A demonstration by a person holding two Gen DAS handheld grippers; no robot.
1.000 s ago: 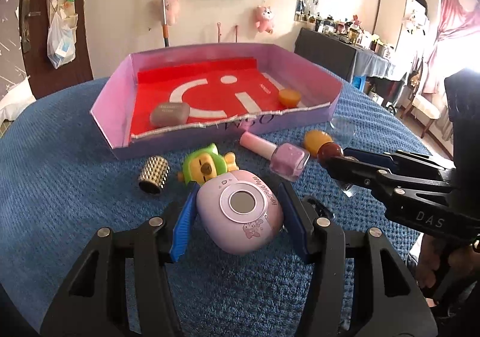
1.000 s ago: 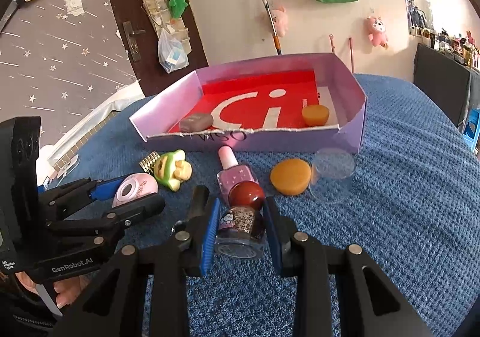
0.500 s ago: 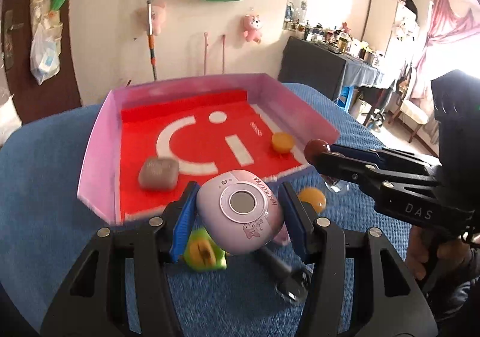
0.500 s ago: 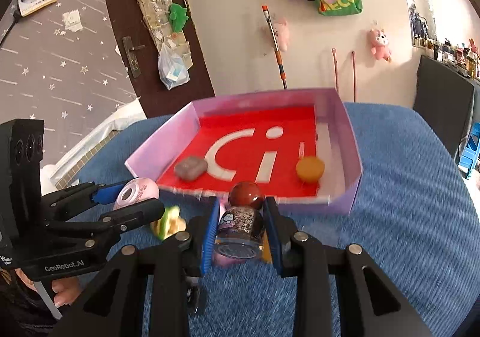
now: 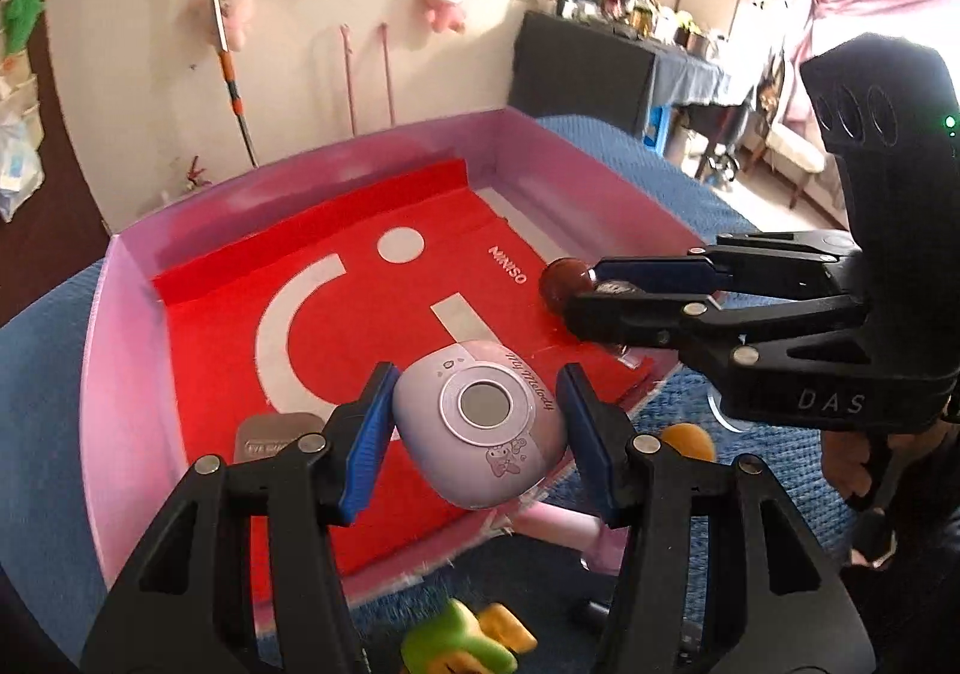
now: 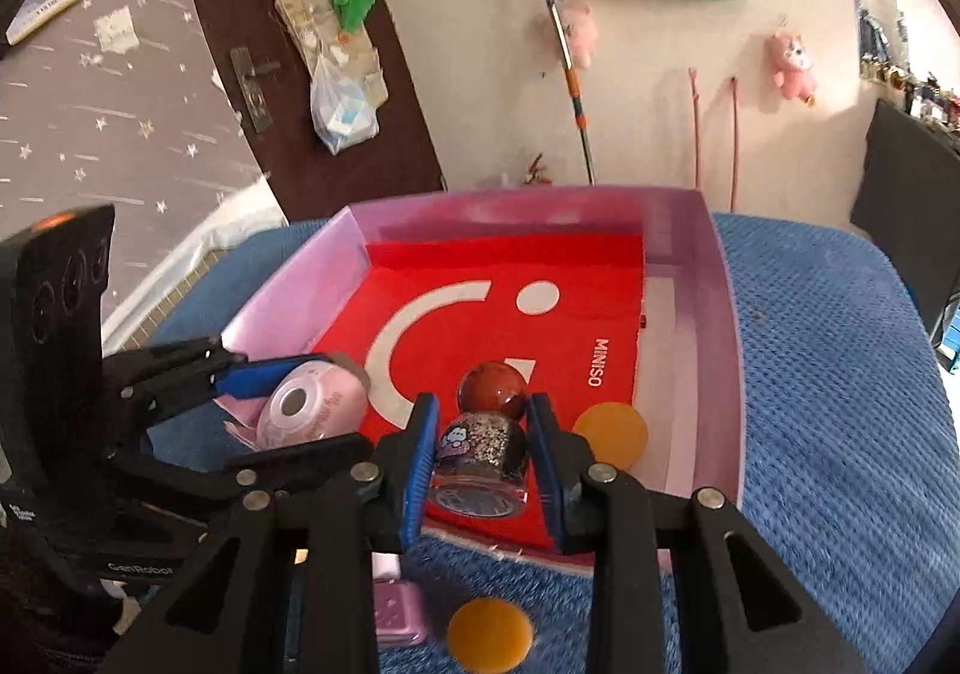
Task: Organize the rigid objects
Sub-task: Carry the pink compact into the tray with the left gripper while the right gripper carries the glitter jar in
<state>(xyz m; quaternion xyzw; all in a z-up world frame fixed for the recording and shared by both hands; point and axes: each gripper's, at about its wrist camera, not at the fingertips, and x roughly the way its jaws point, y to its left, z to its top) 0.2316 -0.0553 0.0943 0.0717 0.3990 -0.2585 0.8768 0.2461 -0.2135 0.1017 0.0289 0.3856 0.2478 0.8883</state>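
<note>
A lilac toy camera sits between the blue pads of my left gripper, which is shut on it and holds it above the near part of the pink box with the red floor. The right gripper is shut on a glitter bottle with a round dark red cap, just over the box's near edge. The left wrist view shows the right gripper at the right, over the box floor. On the left of the right wrist view is the left gripper with the camera.
Inside the box lie a grey block and an orange disc. On the blue blanket before the box lie a second orange disc, a pink nail polish bottle and a green and yellow toy.
Both grippers have lifted their objects off the blanket and carried them forward, from in front of the box to above its near part. The grips have not changed.
</note>
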